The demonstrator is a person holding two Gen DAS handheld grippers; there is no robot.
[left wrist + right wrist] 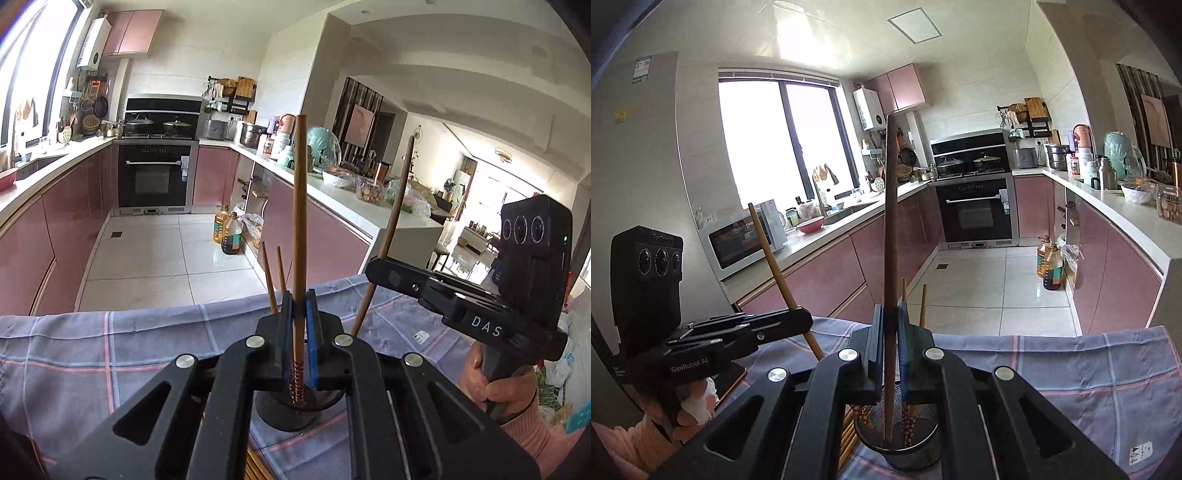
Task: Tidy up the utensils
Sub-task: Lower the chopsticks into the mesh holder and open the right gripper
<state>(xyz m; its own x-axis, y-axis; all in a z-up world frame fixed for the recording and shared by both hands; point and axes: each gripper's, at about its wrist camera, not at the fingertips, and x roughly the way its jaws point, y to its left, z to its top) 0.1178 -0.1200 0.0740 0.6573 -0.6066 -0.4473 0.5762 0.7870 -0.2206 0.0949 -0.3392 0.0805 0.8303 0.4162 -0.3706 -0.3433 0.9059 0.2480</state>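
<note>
Pink kitchen behind, checked cloth [110, 354] on tabletop. Left gripper [300, 325] fingers clamp a chopstick [298, 221] upright above the mesh holder [899, 443]. Right gripper [890, 339] fingers clamp another chopstick [891, 240], its tip inside the holder. Two more chopsticks [271, 280] stand there.

Matt wooden chopstick [298, 221] between the fingers, black metal mesh holder [897, 439] below them, woven checked cloth [110, 354] beneath, glossy floor tiles [147, 254] beyond
</note>
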